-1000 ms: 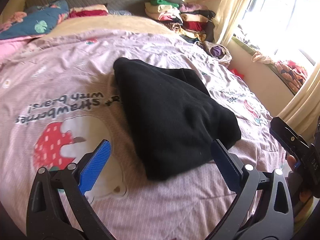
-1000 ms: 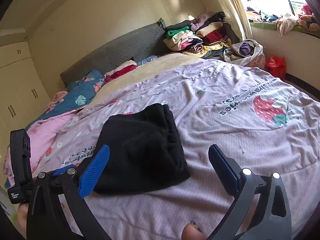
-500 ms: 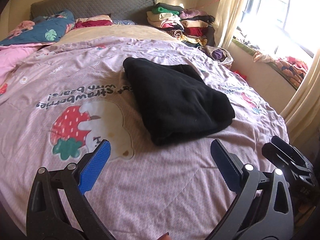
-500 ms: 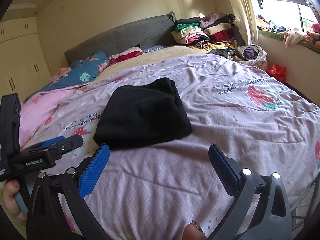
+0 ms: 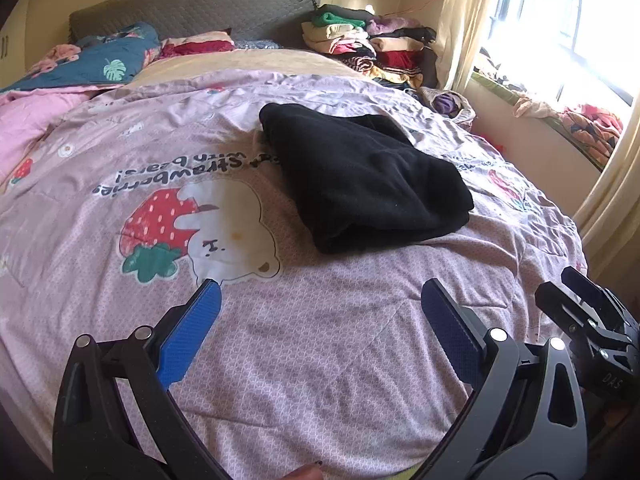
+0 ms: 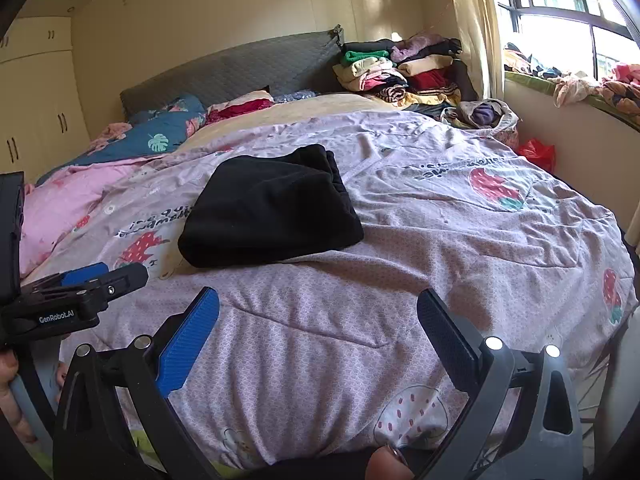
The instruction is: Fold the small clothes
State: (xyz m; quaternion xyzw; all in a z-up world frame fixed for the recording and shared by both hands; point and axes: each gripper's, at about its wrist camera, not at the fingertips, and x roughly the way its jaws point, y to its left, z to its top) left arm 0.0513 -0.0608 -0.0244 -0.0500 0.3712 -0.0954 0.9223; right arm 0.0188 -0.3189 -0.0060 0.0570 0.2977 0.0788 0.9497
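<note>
Black garment [image 5: 360, 176], folded on the bed [image 5: 280, 340], lies at twelve o'clock beyond both spread, empty claws, left claw [image 5: 320, 312] and right claw [image 6: 318, 316] about equally distant.

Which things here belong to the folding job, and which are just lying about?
Part of the job:
black garment, folded on the quilt
left gripper, open
right gripper, open

Just lying about:
stack of folded clothes
blue leaf-print pillow
clothes on the windowsill
</note>
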